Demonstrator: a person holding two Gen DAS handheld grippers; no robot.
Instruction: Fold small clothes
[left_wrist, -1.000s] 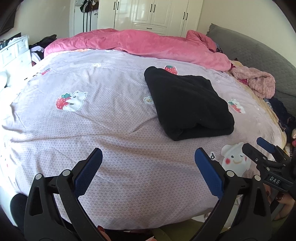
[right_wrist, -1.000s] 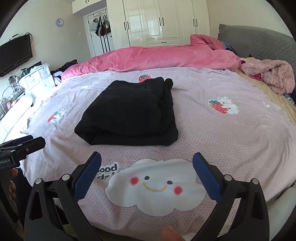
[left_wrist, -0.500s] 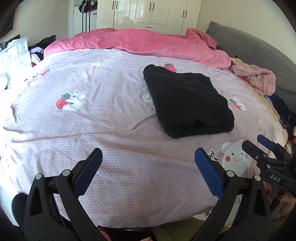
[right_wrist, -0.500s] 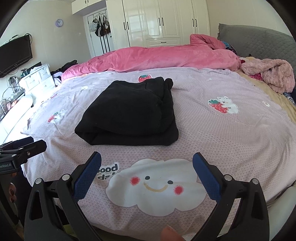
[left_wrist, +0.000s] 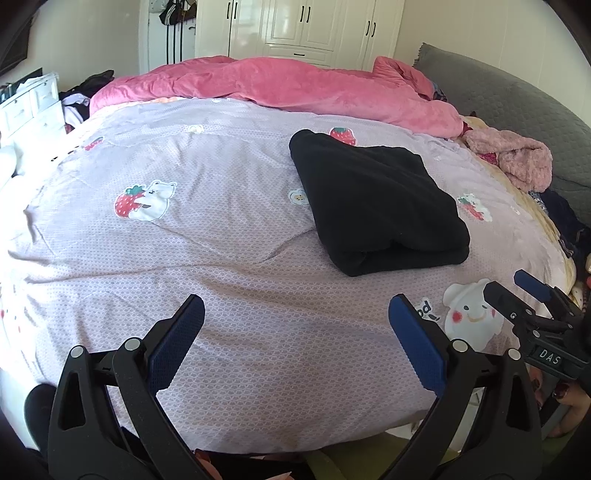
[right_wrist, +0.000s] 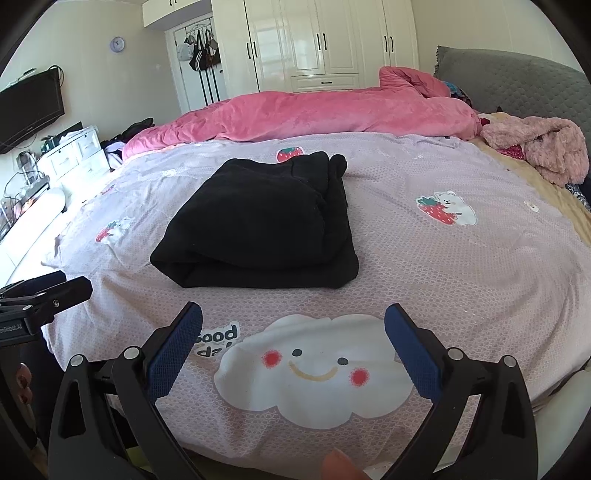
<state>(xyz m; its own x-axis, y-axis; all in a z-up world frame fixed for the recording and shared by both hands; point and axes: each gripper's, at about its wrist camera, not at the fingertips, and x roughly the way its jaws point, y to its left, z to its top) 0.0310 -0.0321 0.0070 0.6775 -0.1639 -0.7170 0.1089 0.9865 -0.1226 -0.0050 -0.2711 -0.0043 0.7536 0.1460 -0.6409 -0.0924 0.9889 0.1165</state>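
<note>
A black garment (left_wrist: 373, 199) (right_wrist: 266, 225) lies folded into a thick rectangle on the lilac bedspread (left_wrist: 207, 221) (right_wrist: 461, 266). My left gripper (left_wrist: 295, 314) hangs open over the bed's near edge, well short and left of the garment. My right gripper (right_wrist: 293, 321) is open too, above the cloud print, a short way in front of the garment's folded edge. Nothing sits between either pair of blue pads. The right gripper (left_wrist: 524, 291) shows at the right edge of the left wrist view, and the left gripper (right_wrist: 48, 295) at the left edge of the right wrist view.
A pink duvet (left_wrist: 288, 88) (right_wrist: 325, 110) is bunched along the far side of the bed. A fluffy pink garment (left_wrist: 517, 162) (right_wrist: 546, 147) lies by the grey headboard (right_wrist: 517, 85). White drawers (right_wrist: 74, 155) stand left; wardrobes (right_wrist: 314, 40) behind.
Both grippers have drifted only slightly; the left wrist view has tilted a little. The folded black garment has not moved and both grippers stay open.
</note>
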